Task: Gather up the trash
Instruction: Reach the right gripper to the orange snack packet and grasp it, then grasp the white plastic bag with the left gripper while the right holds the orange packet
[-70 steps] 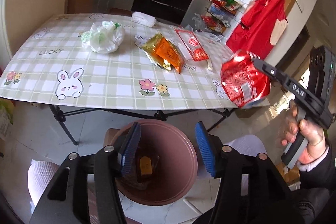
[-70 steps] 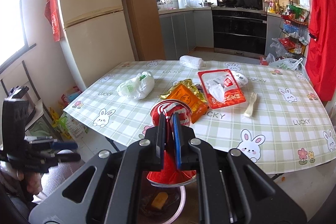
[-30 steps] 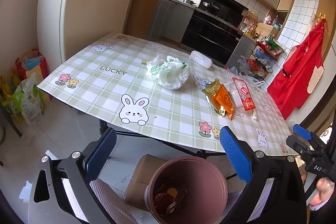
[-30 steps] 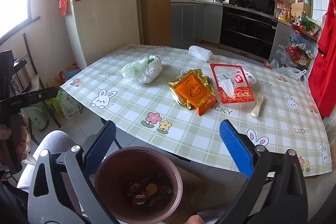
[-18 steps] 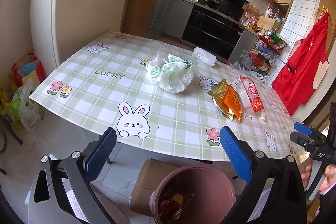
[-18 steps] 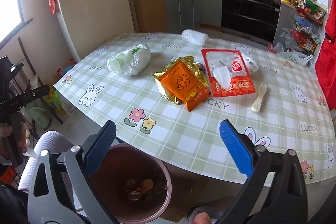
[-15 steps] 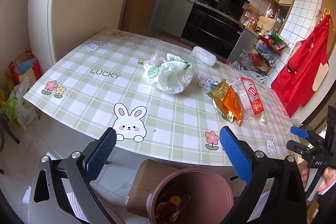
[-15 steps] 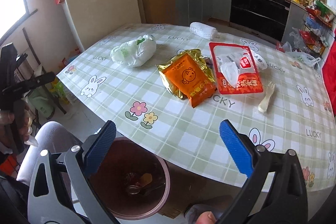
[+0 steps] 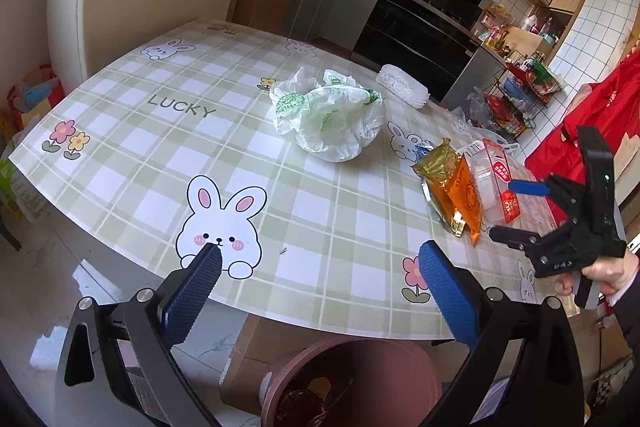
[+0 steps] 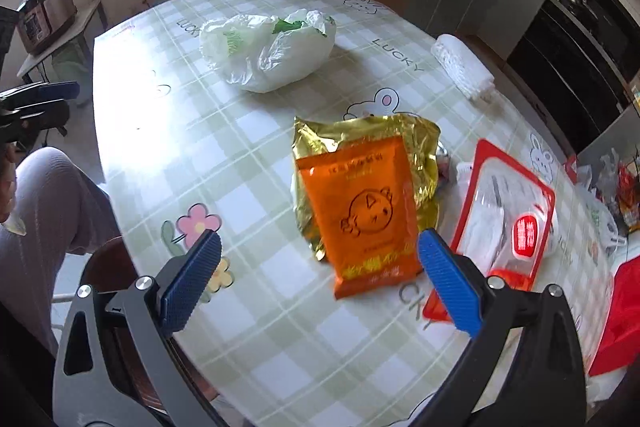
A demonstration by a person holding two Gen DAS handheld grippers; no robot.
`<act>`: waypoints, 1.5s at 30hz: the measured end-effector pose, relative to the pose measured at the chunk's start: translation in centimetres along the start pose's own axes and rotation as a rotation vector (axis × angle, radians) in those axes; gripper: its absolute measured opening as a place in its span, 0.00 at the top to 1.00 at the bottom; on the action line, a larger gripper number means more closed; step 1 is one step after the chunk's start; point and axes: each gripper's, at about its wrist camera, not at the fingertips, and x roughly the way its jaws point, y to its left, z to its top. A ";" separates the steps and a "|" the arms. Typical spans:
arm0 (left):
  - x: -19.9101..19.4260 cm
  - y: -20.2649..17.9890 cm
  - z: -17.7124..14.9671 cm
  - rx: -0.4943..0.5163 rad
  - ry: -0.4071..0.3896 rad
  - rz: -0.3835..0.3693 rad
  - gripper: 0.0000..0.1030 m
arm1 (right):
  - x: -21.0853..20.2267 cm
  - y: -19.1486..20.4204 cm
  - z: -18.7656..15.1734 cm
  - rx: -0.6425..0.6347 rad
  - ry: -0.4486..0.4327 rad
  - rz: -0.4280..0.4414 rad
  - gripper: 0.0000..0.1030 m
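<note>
On the checked tablecloth lie a crumpled white plastic bag (image 9: 332,119) (image 10: 268,47), an orange and gold snack packet (image 9: 452,187) (image 10: 360,203) and a red-edged clear packet (image 9: 494,183) (image 10: 504,223). My right gripper (image 10: 318,277) hovers open just above the near end of the orange packet, nothing between its blue pads; in the left wrist view the right gripper (image 9: 516,209) shows at the table's right side. My left gripper (image 9: 320,291) is open over the table's near edge, above the brown trash bin (image 9: 352,379), which holds red wrappers.
A white rolled cloth (image 9: 402,87) (image 10: 462,67) lies at the table's far side. A person's grey-trousered knee (image 10: 44,211) sits left of the table. A cardboard box (image 9: 256,359) stands on the floor beside the bin. Kitchen counters and an oven stand behind.
The red wrapper once held by my right gripper now lies in the bin, and that gripper opened. Both grippers have moved forward toward the table, the right one reaching the orange packet.
</note>
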 end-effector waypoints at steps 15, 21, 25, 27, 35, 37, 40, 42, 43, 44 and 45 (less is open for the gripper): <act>1.6 3.4 -0.8 -0.062 0.034 0.008 0.06 | 7.0 -0.2 1.6 -0.159 0.246 -0.080 0.14; 1.2 3.6 -0.8 -0.066 0.028 0.014 0.06 | 5.9 -0.7 1.6 -0.065 0.190 -0.031 0.31; 0.5 3.7 -0.5 -0.066 0.012 0.025 0.06 | 3.9 -0.7 1.6 0.012 0.139 0.047 0.40; 0.3 3.6 -0.3 -0.063 0.009 0.025 0.06 | 3.0 -0.7 1.3 0.053 0.109 0.083 0.41; 0.5 1.1 0.6 0.058 -0.014 0.010 0.06 | -1.5 -1.3 -2.3 0.305 -0.100 0.141 0.43; 1.1 0.2 1.4 0.097 -0.012 -0.002 0.06 | -3.0 -1.2 -3.9 0.391 -0.168 0.147 0.43; 2.2 -0.7 3.4 0.113 -0.028 -0.035 0.06 | -4.6 -1.1 -5.9 0.467 -0.241 0.120 0.43; 3.4 -1.3 5.2 0.132 -0.047 -0.039 0.06 | -5.6 -0.8 -7.4 0.511 -0.266 0.103 0.43; 4.2 -1.4 6.2 0.135 -0.048 -0.045 0.06 | -6.2 -0.8 -8.4 0.540 -0.282 0.108 0.43; 5.1 -1.4 7.1 0.124 -0.044 -0.041 0.06 | -6.7 -0.8 -9.0 0.566 -0.293 0.113 0.43; 6.3 -1.3 8.1 0.103 -0.037 -0.039 0.06 | -7.2 -0.7 -9.7 0.585 -0.302 0.115 0.43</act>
